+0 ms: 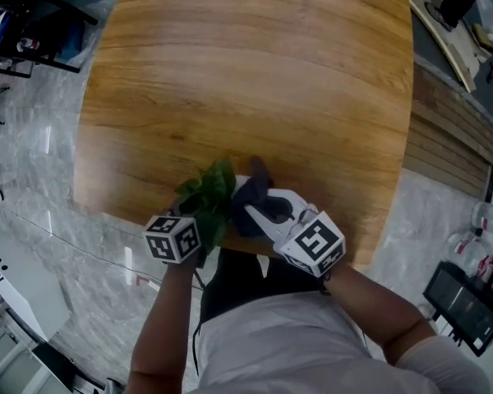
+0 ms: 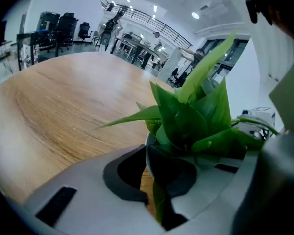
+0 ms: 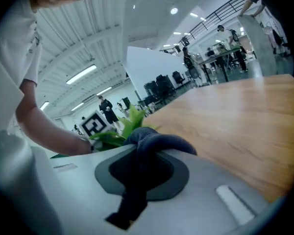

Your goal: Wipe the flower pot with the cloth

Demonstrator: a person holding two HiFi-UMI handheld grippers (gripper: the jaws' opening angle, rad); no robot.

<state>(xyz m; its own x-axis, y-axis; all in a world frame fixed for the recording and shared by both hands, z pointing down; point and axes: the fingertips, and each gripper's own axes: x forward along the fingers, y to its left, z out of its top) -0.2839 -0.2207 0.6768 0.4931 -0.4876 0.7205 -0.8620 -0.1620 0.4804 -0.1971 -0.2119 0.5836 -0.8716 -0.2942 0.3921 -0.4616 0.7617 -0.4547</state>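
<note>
A small pale flower pot (image 2: 151,153) with broad green leaves (image 2: 196,116) stands near the front edge of the round wooden table (image 1: 255,72). My left gripper (image 2: 159,180) is shut on the pot's rim, one jaw inside and one outside. In the head view the leaves (image 1: 209,191) hide the pot, and the left gripper (image 1: 204,224) reaches in beneath them. My right gripper (image 3: 142,173) is shut on a dark blue cloth (image 3: 154,141) bunched over its jaws. The cloth (image 1: 253,189) sits just right of the plant, touching the leaves.
The table's front edge (image 1: 230,245) runs just under both grippers, with my torso close behind it. Wooden slatted benches (image 1: 448,130) lie right of the table. A black case (image 1: 468,302) sits on the marble floor at lower right.
</note>
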